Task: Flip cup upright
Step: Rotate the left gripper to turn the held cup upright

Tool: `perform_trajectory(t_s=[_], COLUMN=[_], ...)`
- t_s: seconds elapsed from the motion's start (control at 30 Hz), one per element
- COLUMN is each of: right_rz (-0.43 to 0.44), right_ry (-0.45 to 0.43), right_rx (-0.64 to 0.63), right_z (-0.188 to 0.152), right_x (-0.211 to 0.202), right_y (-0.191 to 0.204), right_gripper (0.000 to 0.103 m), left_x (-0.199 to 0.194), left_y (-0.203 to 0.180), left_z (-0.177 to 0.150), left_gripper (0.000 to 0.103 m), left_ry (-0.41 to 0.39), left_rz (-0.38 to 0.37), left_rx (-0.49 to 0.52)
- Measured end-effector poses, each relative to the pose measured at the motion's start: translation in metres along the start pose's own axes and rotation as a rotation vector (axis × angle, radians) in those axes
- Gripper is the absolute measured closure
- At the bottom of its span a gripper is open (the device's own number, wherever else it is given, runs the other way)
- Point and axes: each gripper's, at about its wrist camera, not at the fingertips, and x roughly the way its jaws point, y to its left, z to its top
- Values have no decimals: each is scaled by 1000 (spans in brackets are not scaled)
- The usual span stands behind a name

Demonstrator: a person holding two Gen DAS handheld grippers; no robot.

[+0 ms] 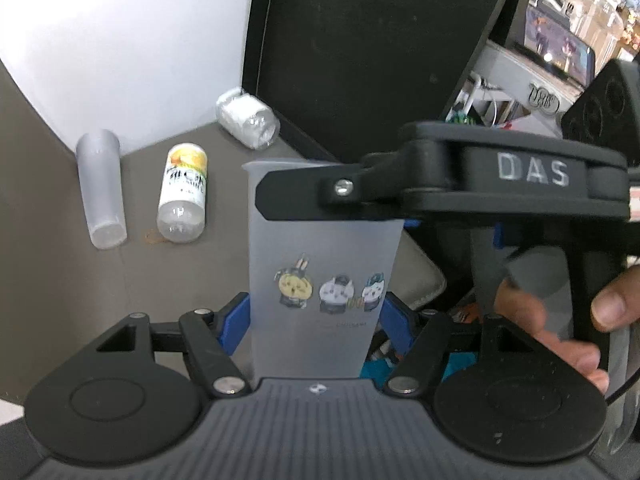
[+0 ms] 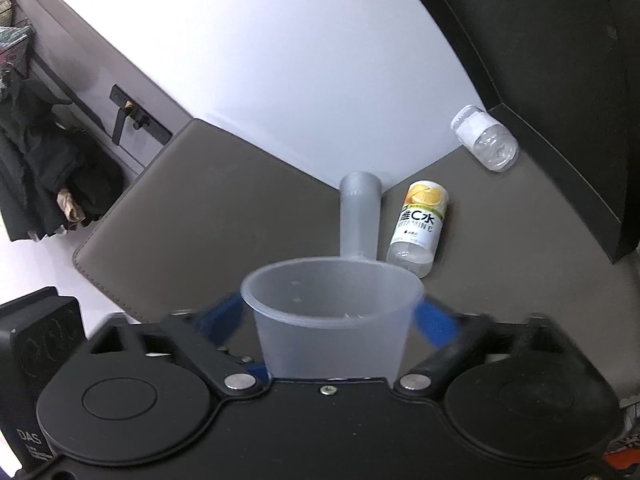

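Progress: far along by the look of it, with the frosted translucent plastic cup apparently turned mouth up, wide rim at the far end and narrow base towards the left gripper. Held at the near side of the grey-brown worktop, between both tools.

Left blue-padded fingers closed to the width of the lower wall, pads touching it on both sides. Right gripper in from the right, with one black finger across the wall just under the rim in the left view. In the right view, blue fingers close on either side of the cup below its open mouth, but smeared by blur, so cannot tell whether pressing or just clear.

Probably left to do: bring the base down flat on the worktop, then let go with both tools.

Hidden: the base of the cup, behind the tool bodies in both views, so no telling whether resting on anything or in the air. Cut off at the right edge: person's hand on the right tool's handle.

Far left, near the white wall: tall frosted tumbler, clear bottle with an orange-fruit label just beside it, and clear bottle with a white label against a black panel. Standing or lying hard to judge through the fisheye bend.
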Motion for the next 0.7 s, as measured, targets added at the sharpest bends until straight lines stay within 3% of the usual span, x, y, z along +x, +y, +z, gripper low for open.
perform_trajectory(t_s=[0.13, 0.23, 0.4, 0.7], right_rz=[-57, -104, -217, -318], right_ry=[-35, -53, -92, -140], right_rx=[-74, -131, -254, -378], right_z=[-5, -8, -15, -22], right_x=[-1, 2, 9, 27], right_y=[7, 13, 23, 32], right_gripper=[27, 28, 28, 28], left_x=[16, 22, 19, -6], left_y=[7, 18, 35, 76], left_z=[-4, -9, -12, -5], left_gripper=[34, 34, 35, 34], left_ry=[103, 129, 133, 89], left_rz=[48, 64, 101, 186], left_rx=[-62, -122, -180, -298])
